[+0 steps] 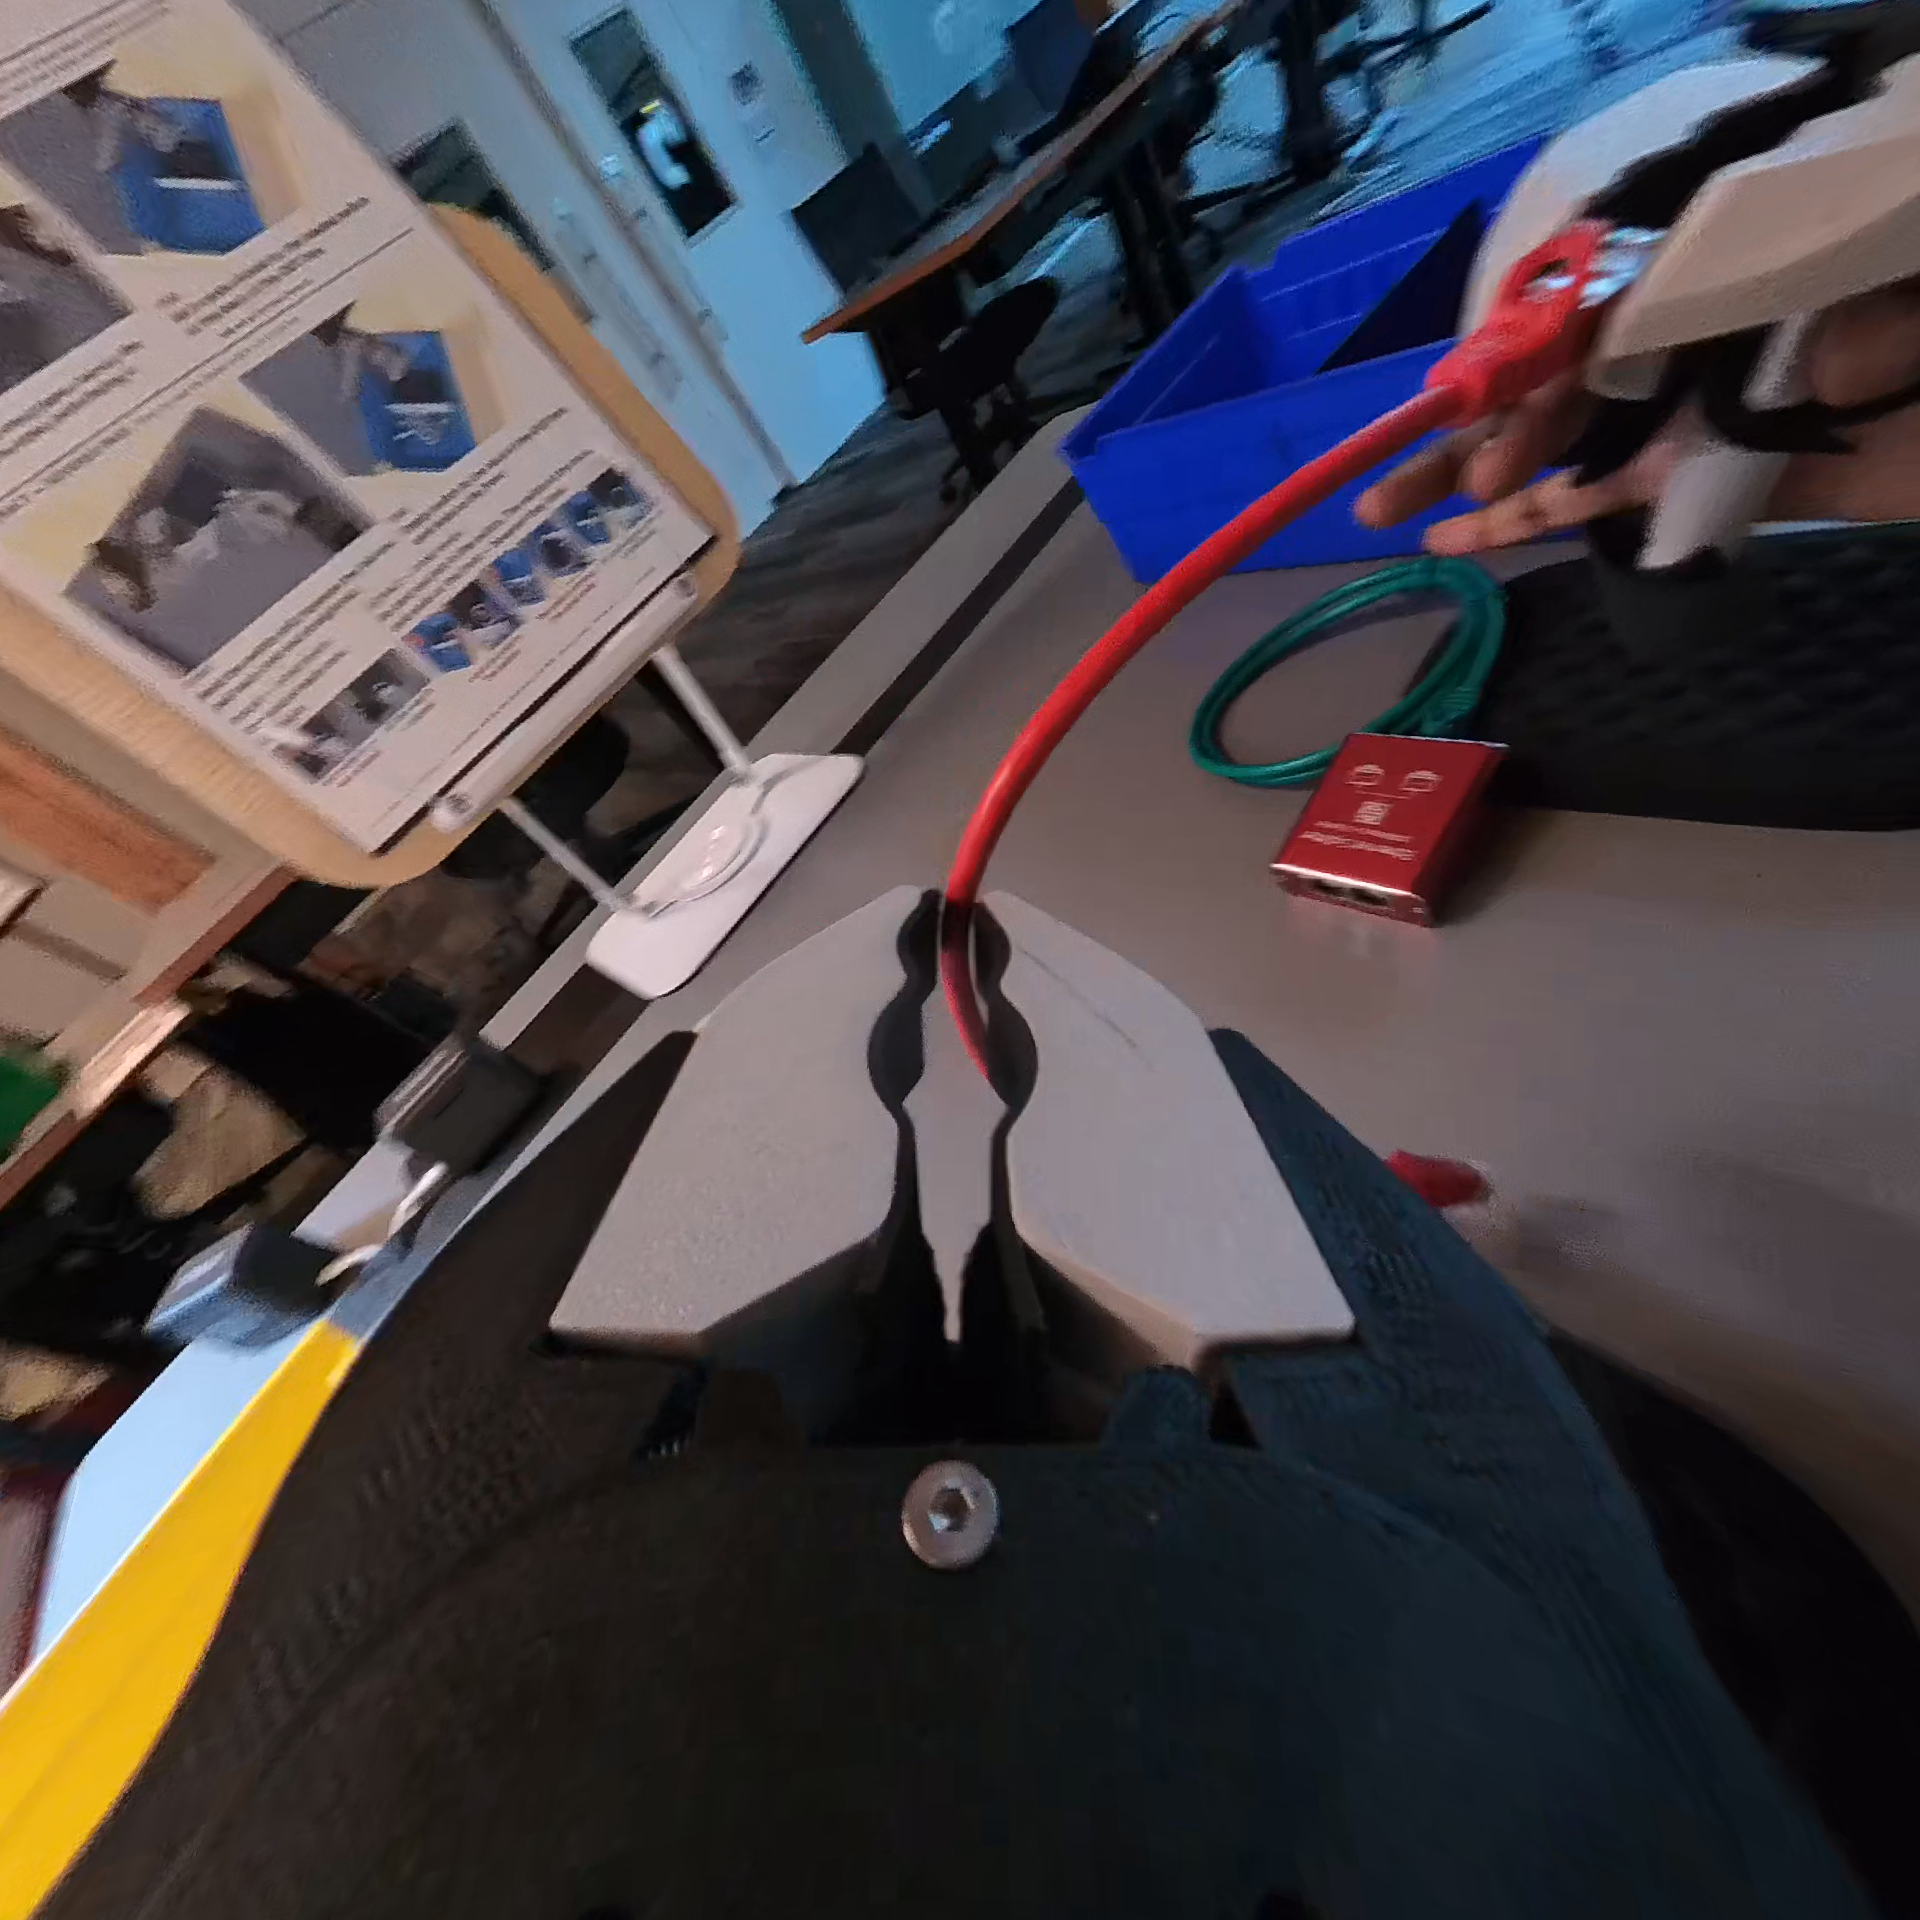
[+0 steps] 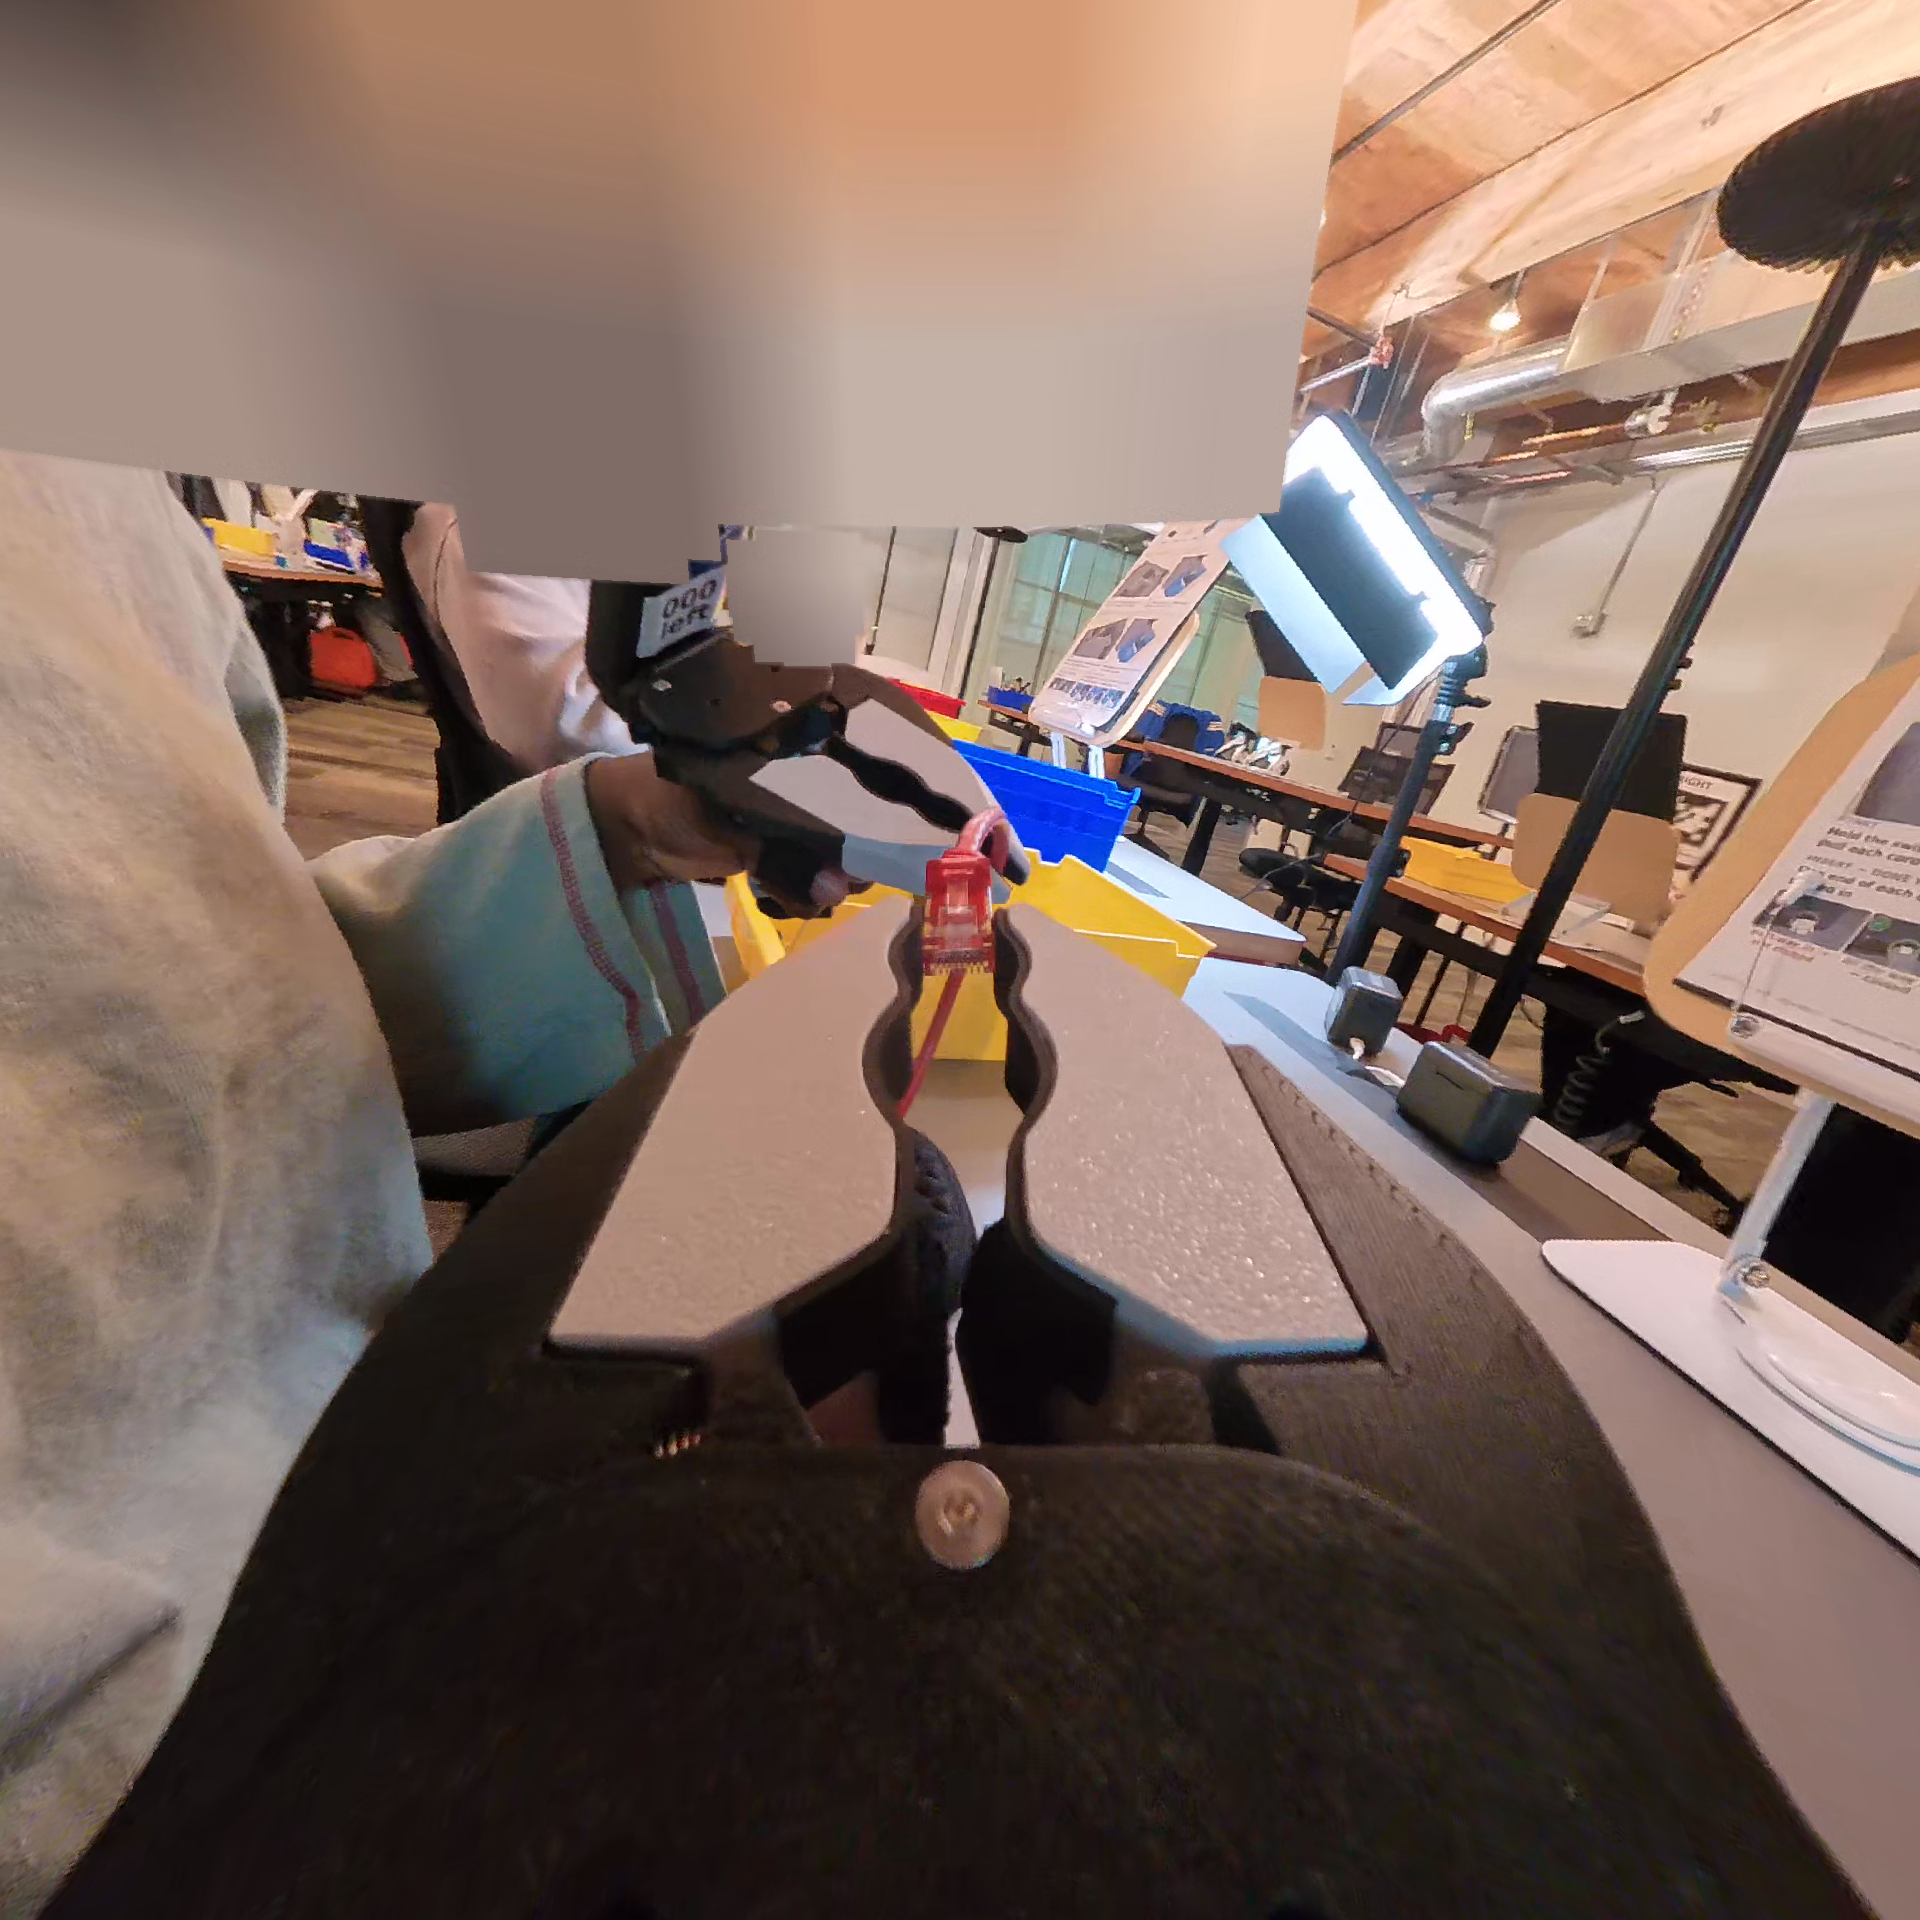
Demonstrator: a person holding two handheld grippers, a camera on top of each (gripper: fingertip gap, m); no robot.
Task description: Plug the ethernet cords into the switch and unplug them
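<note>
- Left gripper (image 1: 961, 914) fills the near half of the left wrist view, fingers nearly closed, pinching the red cord (image 1: 1122, 644) right at the tips; the cord comes up out of the gap and arcs away to the upper right.
- Right gripper (image 2: 961, 925) in its own view is narrowed onto the red plug (image 2: 958, 914), which sits between the tips, contacts end facing the camera (clip side not clear from here). In the left view the right gripper (image 1: 1600, 301) shows far off at upper right with the plug (image 1: 1527, 312) sticking out of it.
- So one red cord is held at two spots: cable body on the left, connector on the right, both off the table.
- Red switch (image 1: 1387, 826) lies flat on the grey table (image 1: 1662, 1039), ahead and right of the left fingertips, ports facing the camera, nothing plugged in. No gripper touches it.
- Green cord (image 1: 1351, 675) is coiled just beyond the switch, touching or nearly touching its far side, untouched.
- Blue bin (image 1: 1247, 416) sits farther back past the coil (not part of the step).
- Step in hand, as I read it: bring the red plug down to a port.
- To do it well: turn the plug so it lines up square with the port opening, keep slack in the arc so the cord does not twist the connector, and push straight in.
- Risk: the switch is loose and likely slides when pushed; the left gripper probably needs to drop the cable and brace the casing.
</note>
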